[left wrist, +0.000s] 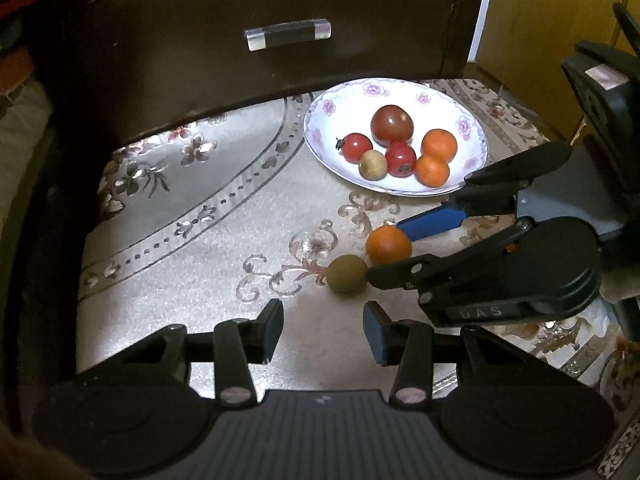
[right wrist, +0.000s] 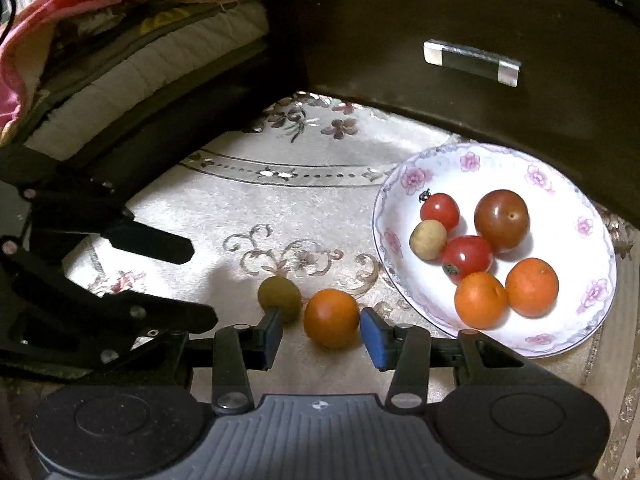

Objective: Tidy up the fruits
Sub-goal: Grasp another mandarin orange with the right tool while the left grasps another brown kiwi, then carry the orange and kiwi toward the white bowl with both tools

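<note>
Jaws parted on both: right gripper (right wrist: 320,334) straddling loose orange (right wrist: 331,318) beside plate (right wrist: 568,344), not pinching; left gripper (left wrist: 323,330) bare, near green fruit (left wrist: 347,279). Pickup step, probably. Next: squeeze, lift, over the rim.

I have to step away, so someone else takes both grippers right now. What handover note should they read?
Left gripper: open, empty, over bare tablecloth.
Right gripper: open, straddling the loose orange, pads not pressing it.
Plate: holds six fruits: two oranges, two small red tomatoes, one large dark tomato, one pale round fruit.
Off the plate: the loose orange and the greenish-brown fruit, side by side on the cloth.
Done: six fruits plated.
Left: likely close on the orange, move it to the plate, then the greenish-brown fruit.
</note>
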